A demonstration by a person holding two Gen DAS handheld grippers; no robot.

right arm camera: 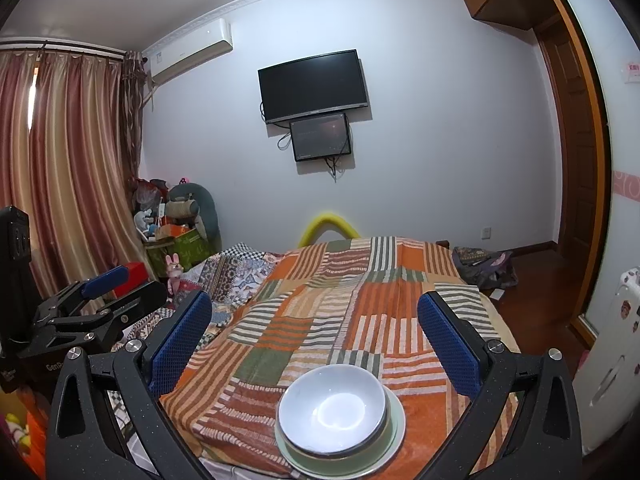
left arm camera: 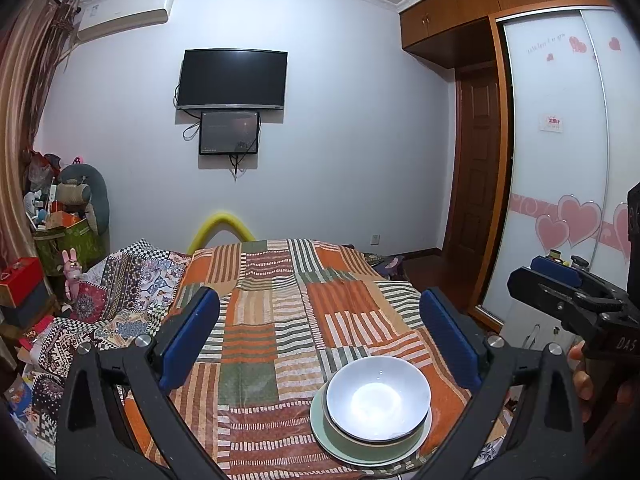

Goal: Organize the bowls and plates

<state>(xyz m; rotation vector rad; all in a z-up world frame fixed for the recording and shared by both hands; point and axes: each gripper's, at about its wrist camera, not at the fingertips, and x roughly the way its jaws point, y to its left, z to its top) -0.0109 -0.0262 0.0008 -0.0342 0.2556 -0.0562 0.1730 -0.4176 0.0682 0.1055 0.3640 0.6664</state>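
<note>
A white bowl (left arm camera: 378, 398) sits nested in a green bowl, stacked on a pale green plate (left arm camera: 340, 446) near the front of the striped patchwork cloth (left arm camera: 280, 320). The stack also shows in the right wrist view, with the white bowl (right arm camera: 333, 408) on the plate (right arm camera: 396, 436). My left gripper (left arm camera: 320, 320) is open and empty, held above and behind the stack. My right gripper (right arm camera: 316, 324) is open and empty, likewise above the stack. Each gripper shows in the other's view: the right gripper (left arm camera: 560, 284) at the right edge, the left gripper (right arm camera: 108, 292) at the left.
The cloth covers a table or bed whose front edge (right arm camera: 224, 448) is close below me. A patterned quilt (left arm camera: 120, 300) and cluttered boxes (left arm camera: 24, 284) lie left. A wardrobe (left arm camera: 560, 160) and wooden door (left arm camera: 476, 180) stand right. A TV (left arm camera: 232, 80) hangs on the far wall.
</note>
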